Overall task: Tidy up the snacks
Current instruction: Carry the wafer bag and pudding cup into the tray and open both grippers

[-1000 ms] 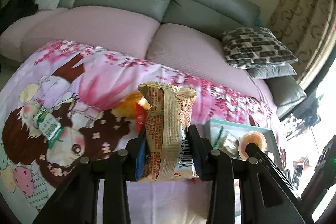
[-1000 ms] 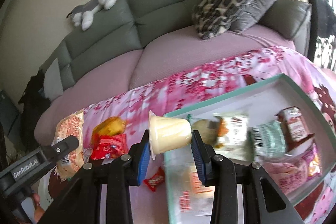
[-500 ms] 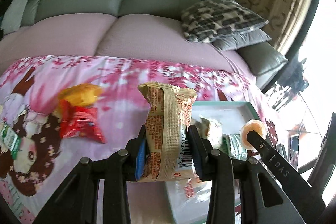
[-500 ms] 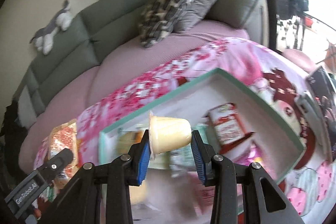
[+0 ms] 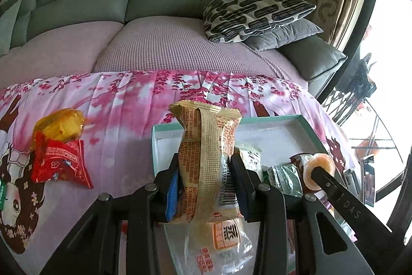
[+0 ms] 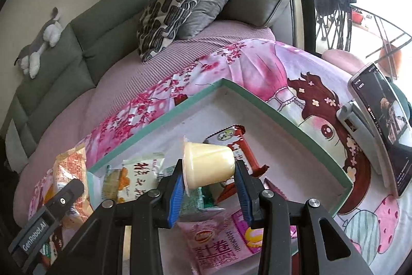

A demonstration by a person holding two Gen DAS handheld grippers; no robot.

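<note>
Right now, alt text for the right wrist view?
The right gripper holds a pale yellow jelly cup on its side between its jaws, above a teal-rimmed box of packaged snacks on a pink cartoon-print cloth. A phone on a stand sits right; a grey sofa lies behind.

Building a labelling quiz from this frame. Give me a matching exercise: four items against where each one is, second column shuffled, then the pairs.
Items
1. tan snack packet
2. pudding cup
3. red packet
4. phone

Places
A. propped on a stand, on the cloth beside the box
B. clamped in the right gripper, over the teal-rimmed box
C. lying on the pink cloth, outside the box
D. clamped in the left gripper, at the box's edge

Pairs: 1-D, 2-B, 3-C, 4-A
</note>
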